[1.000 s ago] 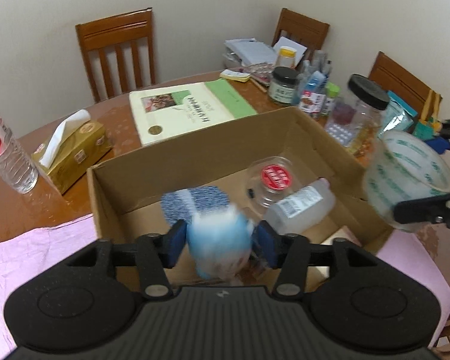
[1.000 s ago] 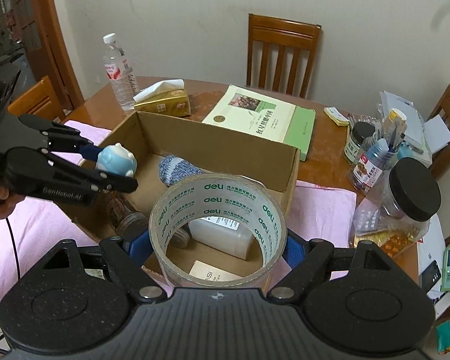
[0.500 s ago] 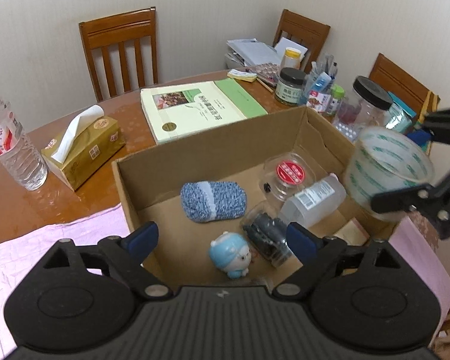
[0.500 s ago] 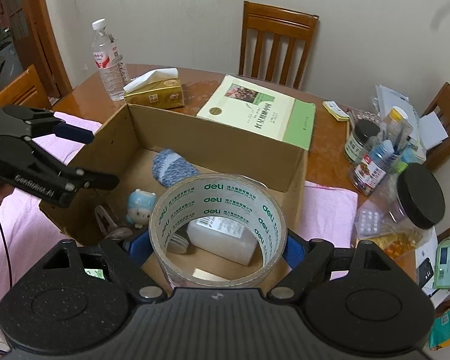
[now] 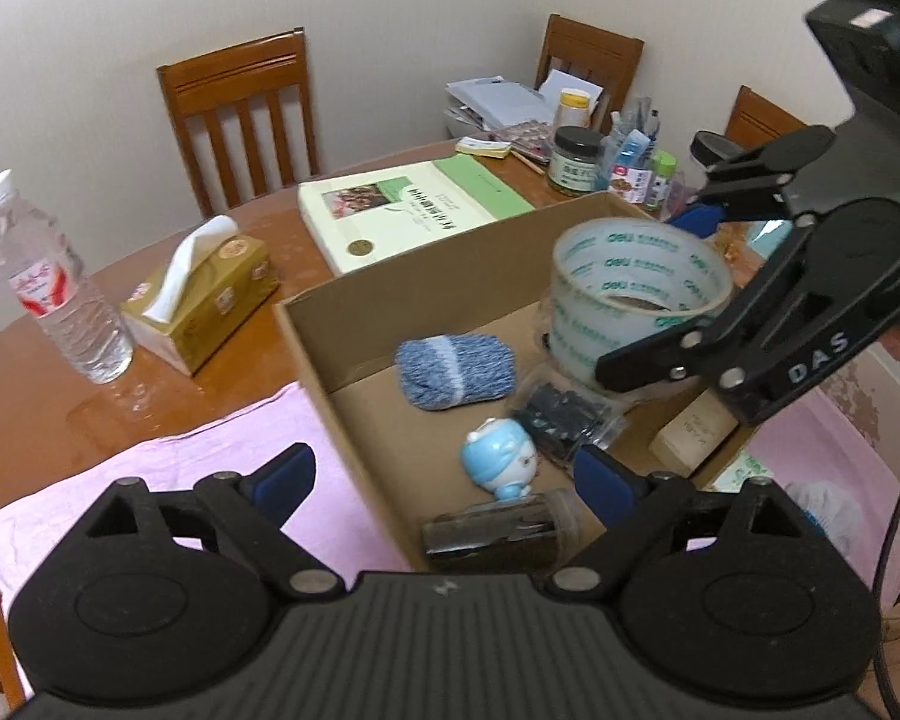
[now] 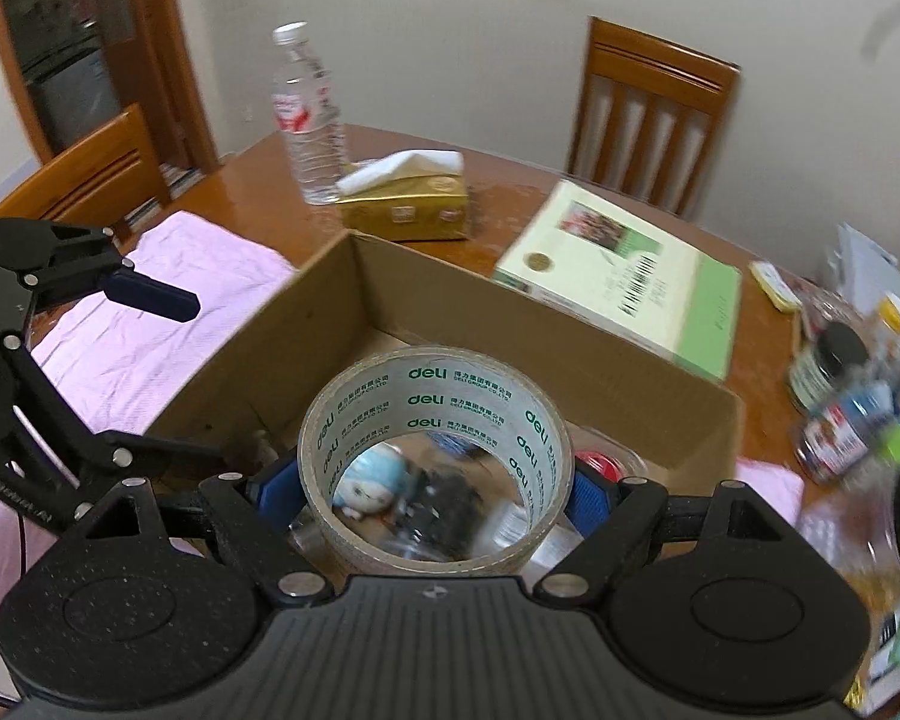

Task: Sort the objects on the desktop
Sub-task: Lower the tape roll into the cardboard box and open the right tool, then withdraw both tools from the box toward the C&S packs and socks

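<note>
My right gripper is shut on a roll of clear tape and holds it above the open cardboard box. In the left wrist view the tape roll hangs over the right half of the box. My left gripper stands open and empty above the box's near left corner. On the box floor lie a small blue toy figure, a blue knitted roll, a clear pack of black clips and a dark jar on its side.
On the wooden table behind the box are a gold tissue box, a water bottle and a green-edged book. Jars and pens crowd the far right. A pink cloth lies under the box. Chairs ring the table.
My left gripper opened and the blue toy dropped into the box; that gripper then drew back to the left. My right gripper carried the tape roll leftwards over the box.
</note>
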{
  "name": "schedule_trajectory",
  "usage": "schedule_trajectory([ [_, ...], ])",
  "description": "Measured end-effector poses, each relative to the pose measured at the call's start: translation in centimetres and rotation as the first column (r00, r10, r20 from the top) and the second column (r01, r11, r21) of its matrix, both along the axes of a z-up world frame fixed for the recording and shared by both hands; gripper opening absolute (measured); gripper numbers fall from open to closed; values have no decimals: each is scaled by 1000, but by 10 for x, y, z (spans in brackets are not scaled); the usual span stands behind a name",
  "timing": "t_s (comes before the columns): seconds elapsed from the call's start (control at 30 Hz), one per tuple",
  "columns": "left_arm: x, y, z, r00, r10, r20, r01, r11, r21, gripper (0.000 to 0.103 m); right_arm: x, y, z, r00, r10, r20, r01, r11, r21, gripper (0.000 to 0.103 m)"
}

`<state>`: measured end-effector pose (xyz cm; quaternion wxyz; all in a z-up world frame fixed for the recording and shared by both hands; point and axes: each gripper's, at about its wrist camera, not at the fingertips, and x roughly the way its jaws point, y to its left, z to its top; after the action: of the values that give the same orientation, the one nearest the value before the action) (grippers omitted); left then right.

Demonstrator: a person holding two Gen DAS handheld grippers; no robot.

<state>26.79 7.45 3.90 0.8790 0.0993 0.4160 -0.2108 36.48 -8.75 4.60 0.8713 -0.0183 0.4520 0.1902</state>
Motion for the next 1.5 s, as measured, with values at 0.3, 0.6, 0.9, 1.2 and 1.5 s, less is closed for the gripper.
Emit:
schedule_trajectory([
  [0.3,-2,23,-10,998,50,-26,-50,999,0,93,28,42,-15,995,94,-28,-95,995,-25,88],
  [0.6,-3,32,-15,997,65,-36,-66,998,-25,93,44,68,-25,989,138,-48,-139,990,-27,88],
  [0.9,-7,28,-16,998,56,-42,-57,998,-30,93,44,62,-11,995,95,1,-95,995,7,102],
  [1.2,-16,22,-12,999,30,-36,-32,999,-30,93,20,49,-6,997,67,43,-68,998,9,103],
  [1.5,-38,13,-8,999,19,-29,-20,1000,-21,93,-29,34,-1,992,110,67,-111,994,7,103],
])
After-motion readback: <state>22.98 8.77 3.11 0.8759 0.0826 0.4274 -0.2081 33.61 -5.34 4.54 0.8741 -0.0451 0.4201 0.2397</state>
